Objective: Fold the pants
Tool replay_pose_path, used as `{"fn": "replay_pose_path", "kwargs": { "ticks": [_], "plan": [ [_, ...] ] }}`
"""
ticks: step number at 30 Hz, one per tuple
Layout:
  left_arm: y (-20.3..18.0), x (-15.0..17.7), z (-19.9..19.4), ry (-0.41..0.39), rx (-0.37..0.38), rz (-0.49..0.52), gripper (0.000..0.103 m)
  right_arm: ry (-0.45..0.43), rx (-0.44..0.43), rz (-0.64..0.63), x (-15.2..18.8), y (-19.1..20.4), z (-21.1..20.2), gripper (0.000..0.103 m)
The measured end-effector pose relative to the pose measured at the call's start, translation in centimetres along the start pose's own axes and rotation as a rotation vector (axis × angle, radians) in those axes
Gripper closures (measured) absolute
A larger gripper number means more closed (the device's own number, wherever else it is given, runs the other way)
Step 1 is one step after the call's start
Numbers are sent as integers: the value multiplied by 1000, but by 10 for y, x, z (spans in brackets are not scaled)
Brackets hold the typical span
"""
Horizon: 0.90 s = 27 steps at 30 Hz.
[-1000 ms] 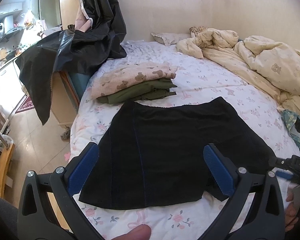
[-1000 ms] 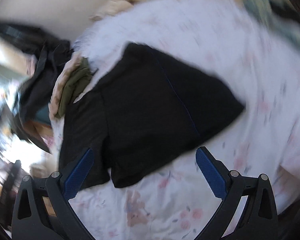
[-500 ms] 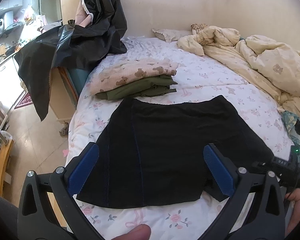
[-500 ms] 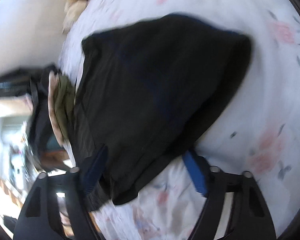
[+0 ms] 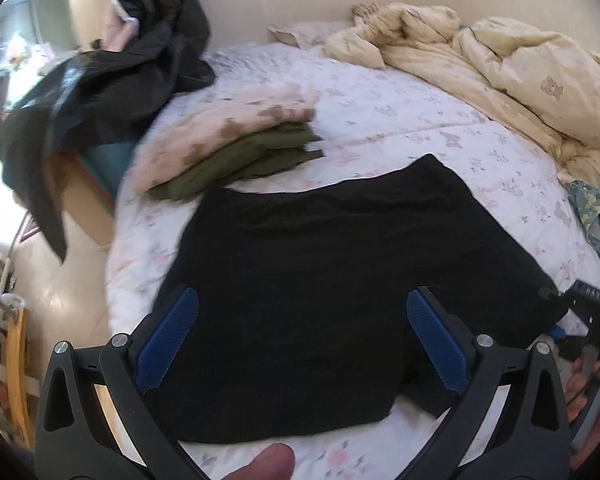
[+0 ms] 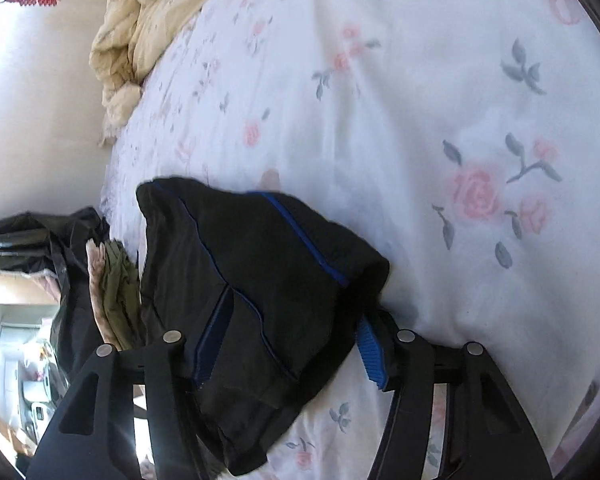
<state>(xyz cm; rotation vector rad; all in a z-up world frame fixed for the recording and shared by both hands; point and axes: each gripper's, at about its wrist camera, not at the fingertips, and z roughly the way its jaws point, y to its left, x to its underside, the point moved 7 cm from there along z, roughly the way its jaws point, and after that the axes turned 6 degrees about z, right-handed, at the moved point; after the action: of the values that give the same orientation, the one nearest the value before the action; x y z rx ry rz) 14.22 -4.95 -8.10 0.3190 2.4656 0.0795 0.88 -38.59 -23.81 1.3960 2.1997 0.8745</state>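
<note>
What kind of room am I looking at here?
Most likely a bedroom in someone's home. A bed with a white rose-print sheet fills the view, a rumpled cream bear-print duvet is heaped by the wall, and black pants with blue piping lie spread beside a small stack of folded clothes.

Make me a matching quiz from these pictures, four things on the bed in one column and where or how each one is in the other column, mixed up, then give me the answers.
Things:
1. black pants
2. green clothes
3. cream quilt
4. left tool

Places or states:
A. bunched up along the far side of the bed, by the wall
B. open, above the near hem of the pants
C. spread flat on the floral sheet
D. folded, under a pink bear-print piece

Pairs: 1-C, 2-D, 3-A, 4-B
</note>
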Motion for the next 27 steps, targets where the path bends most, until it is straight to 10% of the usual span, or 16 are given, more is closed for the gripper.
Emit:
{"fn": "replay_pose_path", "kwargs": {
  "ticks": [7, 17, 21, 27],
  "plan": [
    [-49, -69, 60, 102, 41, 88, 0, -70, 55, 11, -9, 0, -10, 101],
    [-162, -141, 174, 307, 179, 178, 10, -188, 30, -290, 15, 72, -50, 101],
    [-203, -154, 227, 399, 169, 201, 42, -155, 16, -307, 17, 78, -43, 101],
    [-218, -156, 260, 471, 134, 189, 50, -132, 22, -285, 13, 72, -39, 101]
  ]
}}
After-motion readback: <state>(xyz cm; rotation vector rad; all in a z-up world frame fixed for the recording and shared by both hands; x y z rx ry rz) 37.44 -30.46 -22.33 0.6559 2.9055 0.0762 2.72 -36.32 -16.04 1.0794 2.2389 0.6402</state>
